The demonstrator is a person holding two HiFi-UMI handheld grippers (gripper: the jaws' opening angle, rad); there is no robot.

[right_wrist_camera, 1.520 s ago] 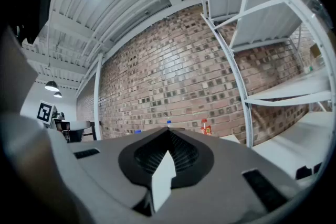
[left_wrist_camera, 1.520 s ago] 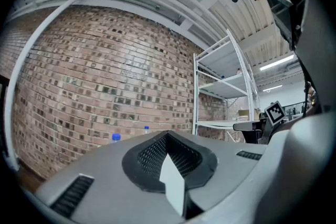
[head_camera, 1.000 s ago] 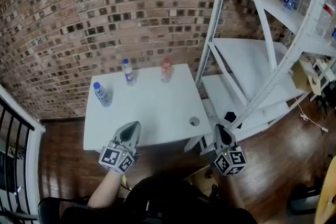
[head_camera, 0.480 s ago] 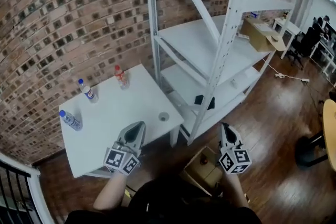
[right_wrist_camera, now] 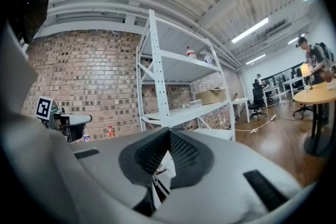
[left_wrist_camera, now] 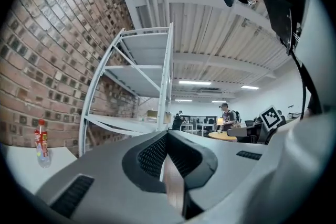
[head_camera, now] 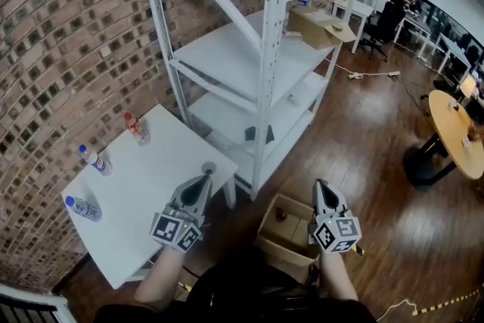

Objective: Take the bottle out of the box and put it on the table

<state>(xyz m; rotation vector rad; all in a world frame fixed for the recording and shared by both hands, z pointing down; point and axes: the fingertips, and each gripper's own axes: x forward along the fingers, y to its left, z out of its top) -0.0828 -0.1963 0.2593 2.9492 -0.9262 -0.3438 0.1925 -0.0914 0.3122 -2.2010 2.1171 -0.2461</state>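
Observation:
An open cardboard box point(head_camera: 266, 233) stands on the wooden floor below me, with a small red-capped bottle point(head_camera: 281, 215) inside it. My left gripper point(head_camera: 203, 182) is shut and empty, held over the near corner of the white table point(head_camera: 144, 197). My right gripper point(head_camera: 321, 186) is also shut and empty, just right of the box and above its far edge. In the left gripper view the closed left gripper point(left_wrist_camera: 168, 136) points past a red-labelled bottle point(left_wrist_camera: 41, 143) on the table. In the right gripper view the right gripper point(right_wrist_camera: 169, 134) faces the shelving.
Three bottles stand on the table: a red one point(head_camera: 137, 128) and two blue-capped ones point(head_camera: 94, 159) point(head_camera: 82, 208). A tall white shelf rack point(head_camera: 261, 79) rises beside the table and box, bearing another carton point(head_camera: 321, 25). A round wooden table point(head_camera: 454, 134) and seated people are at far right.
The head view has swung to the right, so the table slid left and the box on the floor came into sight. Both grippers swung with it, still shut.

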